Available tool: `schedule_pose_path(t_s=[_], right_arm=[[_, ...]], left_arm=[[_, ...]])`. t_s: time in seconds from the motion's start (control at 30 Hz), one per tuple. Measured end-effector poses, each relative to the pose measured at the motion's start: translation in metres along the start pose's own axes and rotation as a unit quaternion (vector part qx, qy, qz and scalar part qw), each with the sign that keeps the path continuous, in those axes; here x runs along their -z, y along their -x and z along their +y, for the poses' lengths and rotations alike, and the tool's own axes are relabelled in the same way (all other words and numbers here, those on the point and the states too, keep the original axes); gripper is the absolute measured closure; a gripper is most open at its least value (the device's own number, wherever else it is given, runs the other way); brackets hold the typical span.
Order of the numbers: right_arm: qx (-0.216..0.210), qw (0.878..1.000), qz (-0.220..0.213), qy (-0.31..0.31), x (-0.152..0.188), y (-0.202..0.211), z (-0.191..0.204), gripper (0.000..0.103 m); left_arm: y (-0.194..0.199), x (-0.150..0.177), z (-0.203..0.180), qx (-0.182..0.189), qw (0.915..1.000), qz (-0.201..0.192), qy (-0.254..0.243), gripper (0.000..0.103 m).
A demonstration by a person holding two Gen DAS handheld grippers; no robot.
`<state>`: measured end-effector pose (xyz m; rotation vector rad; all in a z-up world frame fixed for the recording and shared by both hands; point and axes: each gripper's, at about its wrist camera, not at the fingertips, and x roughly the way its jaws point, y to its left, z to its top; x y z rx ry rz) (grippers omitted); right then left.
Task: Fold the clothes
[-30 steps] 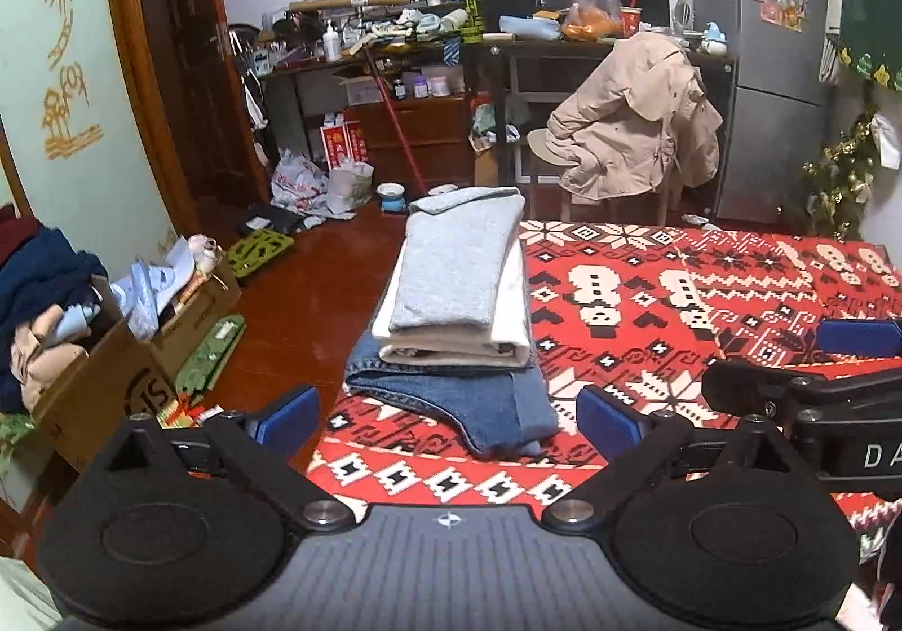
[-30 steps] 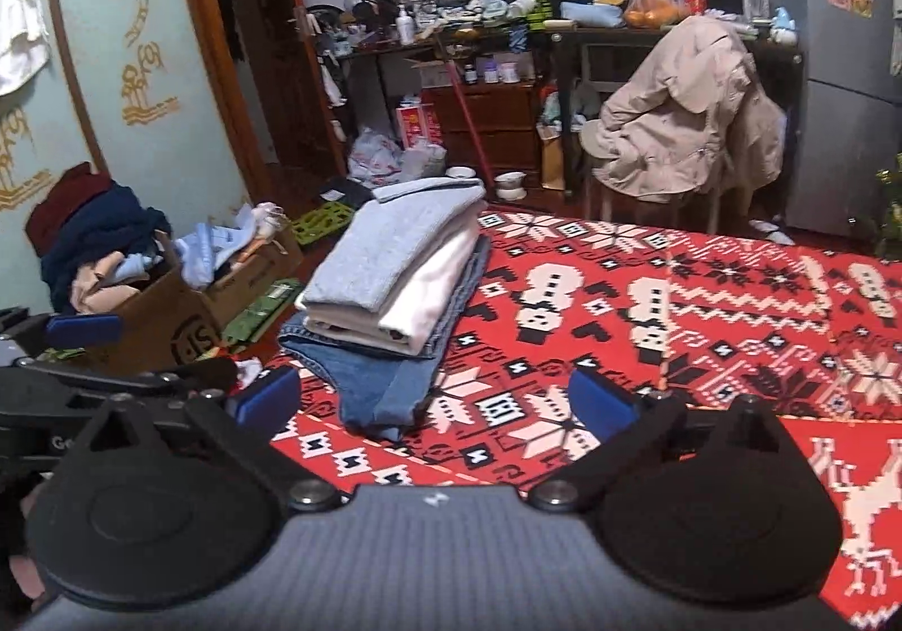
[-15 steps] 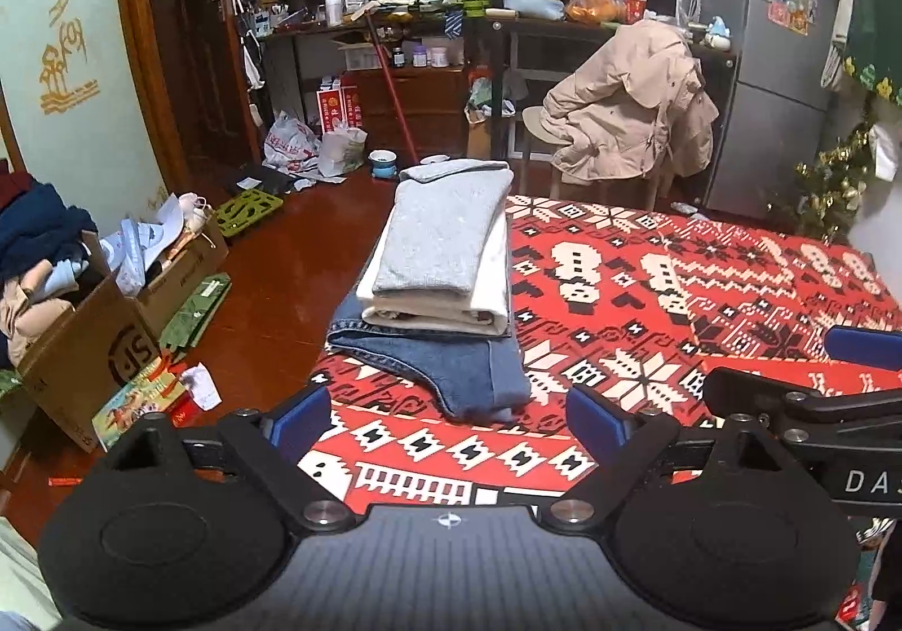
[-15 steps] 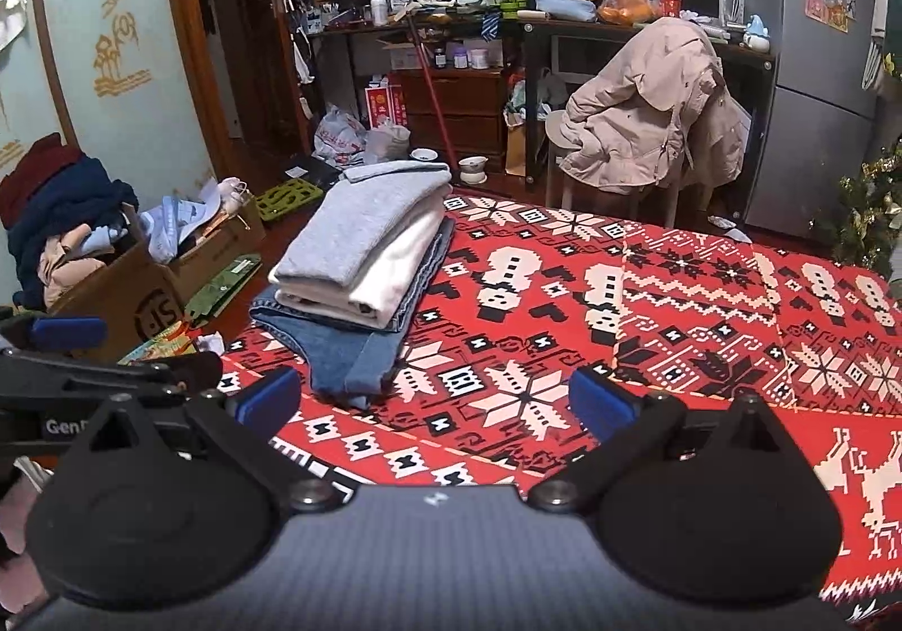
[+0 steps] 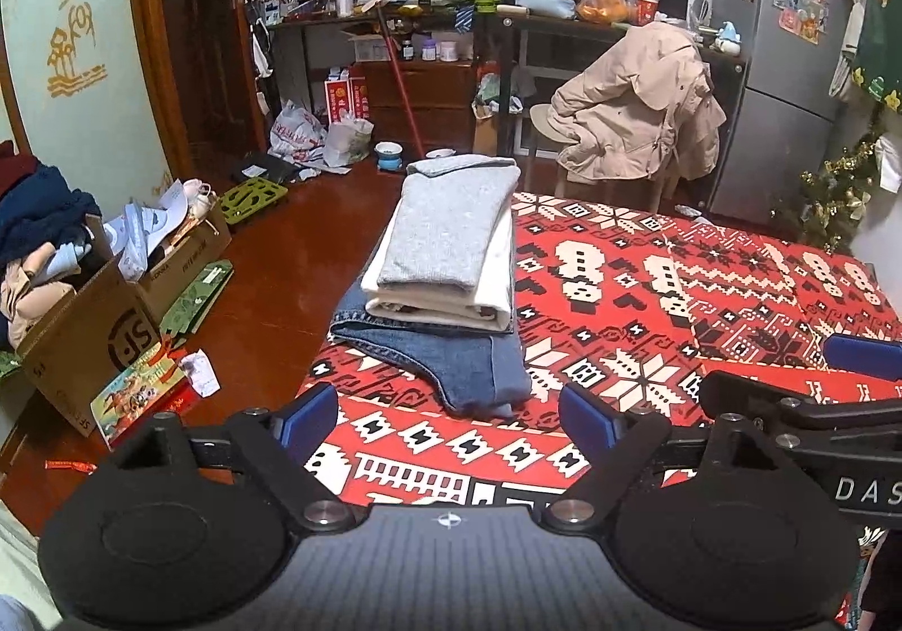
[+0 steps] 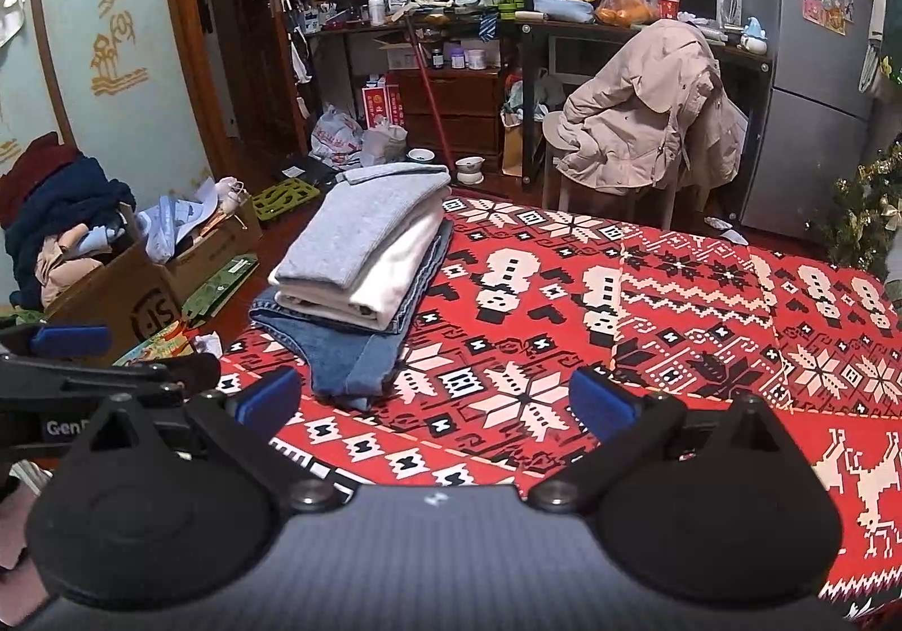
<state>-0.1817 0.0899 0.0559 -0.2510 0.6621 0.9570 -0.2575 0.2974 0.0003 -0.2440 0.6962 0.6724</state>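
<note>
Ahead of the left claw, its jaws closing on nothing, and the open, empty right claw lay a soft stack of folded grey knit, cream top and heavier blue jeans; likely best gripped at the jeans' thick folded edge

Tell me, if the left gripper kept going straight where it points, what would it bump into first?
Probably the folded jeans at the bottom of the clothes pile. The left gripper, its empty jaws closing a little, aims at their near edge, though the red patterned cloth might come first.

The left claw has pulled back from the folded stack, jaws closing on nothing.
</note>
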Motion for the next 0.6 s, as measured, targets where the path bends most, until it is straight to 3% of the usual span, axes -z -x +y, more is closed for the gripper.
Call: schedule_pose_path(t_s=[0.6], right_arm=[[-0.002,1.0,0.006,0.001,0.0052,-0.0086,0.0018,0.001]], left_arm=[[-0.0045,0.0039,0.0035,0.005,0.9999,0.007,0.006,0.018]])
